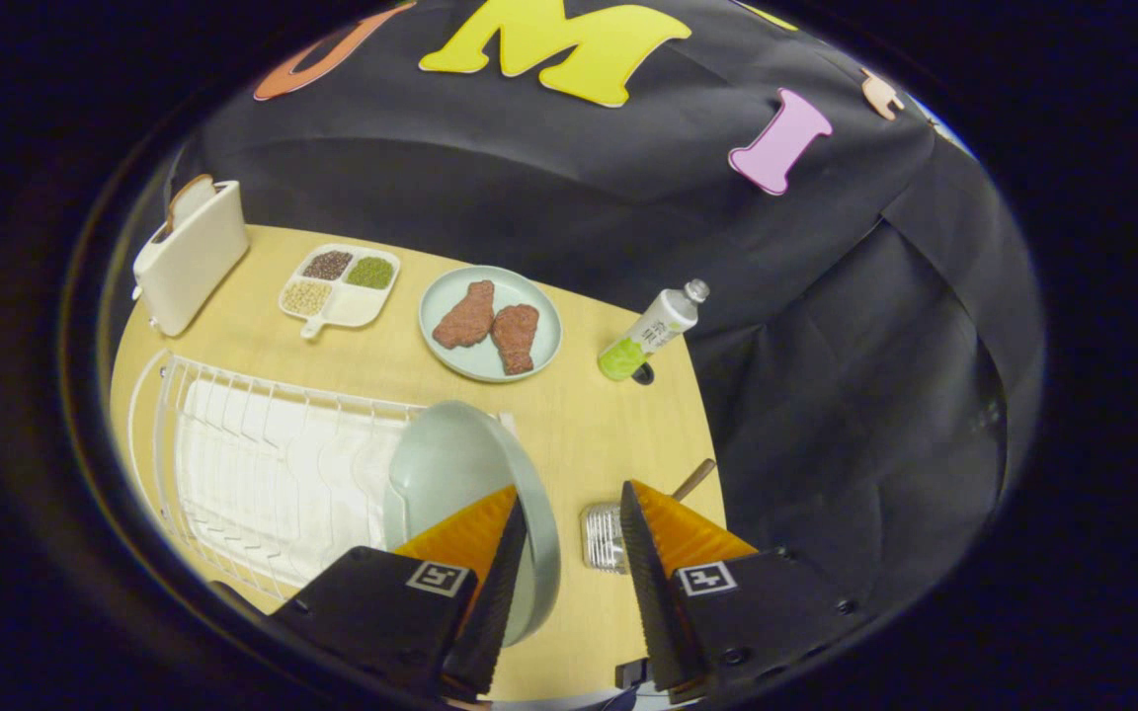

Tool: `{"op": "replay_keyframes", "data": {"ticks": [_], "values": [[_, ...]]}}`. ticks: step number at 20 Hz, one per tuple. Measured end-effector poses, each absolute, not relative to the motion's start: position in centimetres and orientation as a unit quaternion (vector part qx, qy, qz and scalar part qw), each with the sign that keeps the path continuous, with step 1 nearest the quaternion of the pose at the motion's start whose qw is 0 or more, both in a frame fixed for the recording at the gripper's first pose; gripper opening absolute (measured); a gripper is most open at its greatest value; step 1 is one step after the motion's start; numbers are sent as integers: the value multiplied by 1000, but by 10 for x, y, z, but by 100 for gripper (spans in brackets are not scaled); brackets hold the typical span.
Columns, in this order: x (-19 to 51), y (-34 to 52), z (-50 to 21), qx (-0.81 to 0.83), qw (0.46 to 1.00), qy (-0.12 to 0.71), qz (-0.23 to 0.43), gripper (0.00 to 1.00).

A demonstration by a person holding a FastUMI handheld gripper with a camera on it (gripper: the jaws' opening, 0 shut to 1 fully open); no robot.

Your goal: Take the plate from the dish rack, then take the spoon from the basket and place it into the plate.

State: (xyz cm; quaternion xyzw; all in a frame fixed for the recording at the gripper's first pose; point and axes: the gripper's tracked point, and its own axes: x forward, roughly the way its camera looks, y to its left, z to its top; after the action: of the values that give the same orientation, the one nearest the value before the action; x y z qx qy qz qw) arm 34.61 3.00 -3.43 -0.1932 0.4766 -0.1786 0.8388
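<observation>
We are holding our jaws spread, gripping nothing. The pale green plate (460, 474) is standing on edge in the white dish rack (253, 464), its rim just beside our left finger (490, 583).

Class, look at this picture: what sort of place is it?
Probably a mock kitchen set up in a booth: a dish rack, a toaster and a plate of chicken pieces on one table; the gripper is open.
</observation>
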Motion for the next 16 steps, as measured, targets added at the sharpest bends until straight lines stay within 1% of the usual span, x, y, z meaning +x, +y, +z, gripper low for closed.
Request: {"op": "replay_keyframes", "data": {"ticks": [1,3,4,6,7,10,12,16], "values": [[344,29,-39,-195,831,491,-176,59],[346,30,-49,-203,824,501,-167,54],[346,36,-53,-208,824,502,-162,49],[345,41,-53,-236,822,492,-163,31],[342,47,-50,-244,823,487,-161,30],[331,66,-40,-247,827,474,-176,17],[324,70,-35,-253,824,469,-194,14],[319,66,-29,-242,829,453,-222,13]]}}
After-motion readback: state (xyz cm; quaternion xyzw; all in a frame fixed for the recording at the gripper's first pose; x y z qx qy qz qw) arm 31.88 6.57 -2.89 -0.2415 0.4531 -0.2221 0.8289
